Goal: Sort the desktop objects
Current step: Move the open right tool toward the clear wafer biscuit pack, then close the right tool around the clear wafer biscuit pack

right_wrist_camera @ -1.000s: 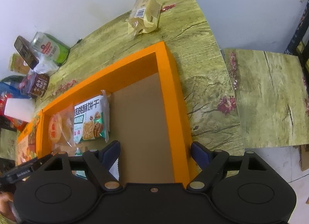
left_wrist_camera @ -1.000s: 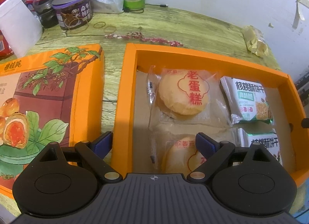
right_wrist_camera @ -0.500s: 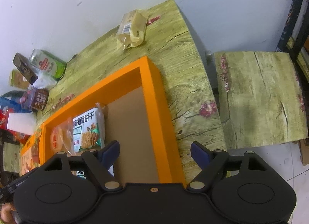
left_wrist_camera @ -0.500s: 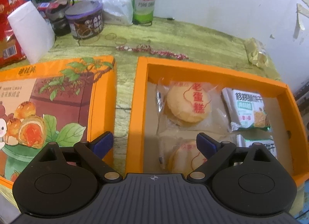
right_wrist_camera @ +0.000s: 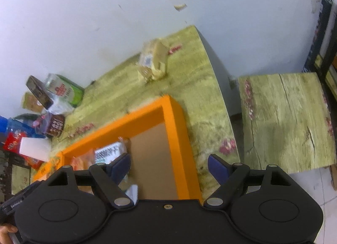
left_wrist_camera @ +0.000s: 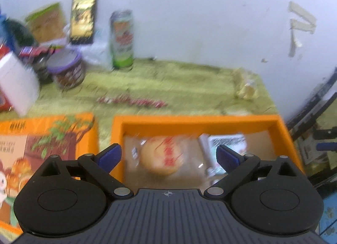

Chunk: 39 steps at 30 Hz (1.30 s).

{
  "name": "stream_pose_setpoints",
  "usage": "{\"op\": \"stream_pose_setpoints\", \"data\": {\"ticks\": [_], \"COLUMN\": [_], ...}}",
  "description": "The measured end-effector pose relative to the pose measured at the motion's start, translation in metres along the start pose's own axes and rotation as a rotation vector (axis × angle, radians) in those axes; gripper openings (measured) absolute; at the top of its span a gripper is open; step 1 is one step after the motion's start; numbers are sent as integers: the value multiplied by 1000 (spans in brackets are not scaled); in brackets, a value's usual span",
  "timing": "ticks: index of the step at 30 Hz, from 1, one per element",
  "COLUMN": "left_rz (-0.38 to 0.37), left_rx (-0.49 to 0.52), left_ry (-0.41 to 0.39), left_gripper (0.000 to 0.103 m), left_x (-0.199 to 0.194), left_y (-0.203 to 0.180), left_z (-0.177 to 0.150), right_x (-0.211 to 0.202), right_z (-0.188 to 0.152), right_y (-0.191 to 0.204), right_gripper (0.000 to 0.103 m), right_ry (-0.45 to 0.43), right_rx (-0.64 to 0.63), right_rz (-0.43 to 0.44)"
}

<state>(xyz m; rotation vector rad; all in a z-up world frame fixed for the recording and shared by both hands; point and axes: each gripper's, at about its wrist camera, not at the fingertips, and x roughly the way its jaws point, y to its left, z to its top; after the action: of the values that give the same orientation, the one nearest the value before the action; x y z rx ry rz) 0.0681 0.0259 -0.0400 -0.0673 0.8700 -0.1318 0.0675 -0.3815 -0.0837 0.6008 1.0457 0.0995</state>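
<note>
Your left gripper (left_wrist_camera: 168, 156) has just been opening wider and holds nothing. Your right gripper (right_wrist_camera: 169, 165) is open and empty too. Both tilt down over the orange box (left_wrist_camera: 198, 121), a cardboard tray. A round cake (left_wrist_camera: 162, 156) in crinkly clear wrap lies inside it.

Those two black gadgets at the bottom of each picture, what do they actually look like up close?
Both look alike. The left gripper has two blue fingers on black linkage arms with silver pivot pins, two round black housings, and a ribbed dark grey body bearing a small crosshair mark. The right gripper matches it, but its body is smooth black with one centre screw.
</note>
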Motion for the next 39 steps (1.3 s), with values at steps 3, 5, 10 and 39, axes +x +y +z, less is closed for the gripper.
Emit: {"op": "stream_pose_setpoints", "data": {"ticks": [3, 5, 10, 39], "left_rz": [-27, -46, -118, -433], "left_rx": [37, 63, 139, 194], "left_ry": [-36, -58, -84, 62], "left_gripper": [100, 100, 101, 91], "left_x": [-4, -5, 9, 216], "left_y": [-16, -27, -55, -125], "left_z": [14, 24, 48, 96], "right_x": [-9, -13, -14, 194], "right_z": [14, 24, 53, 195], "right_y": [9, 16, 36, 96], "right_gripper": [79, 79, 79, 79], "right_ry": [-21, -31, -43, 236], "right_rx": [-27, -46, -103, -149], "right_rz": [19, 31, 37, -237]}}
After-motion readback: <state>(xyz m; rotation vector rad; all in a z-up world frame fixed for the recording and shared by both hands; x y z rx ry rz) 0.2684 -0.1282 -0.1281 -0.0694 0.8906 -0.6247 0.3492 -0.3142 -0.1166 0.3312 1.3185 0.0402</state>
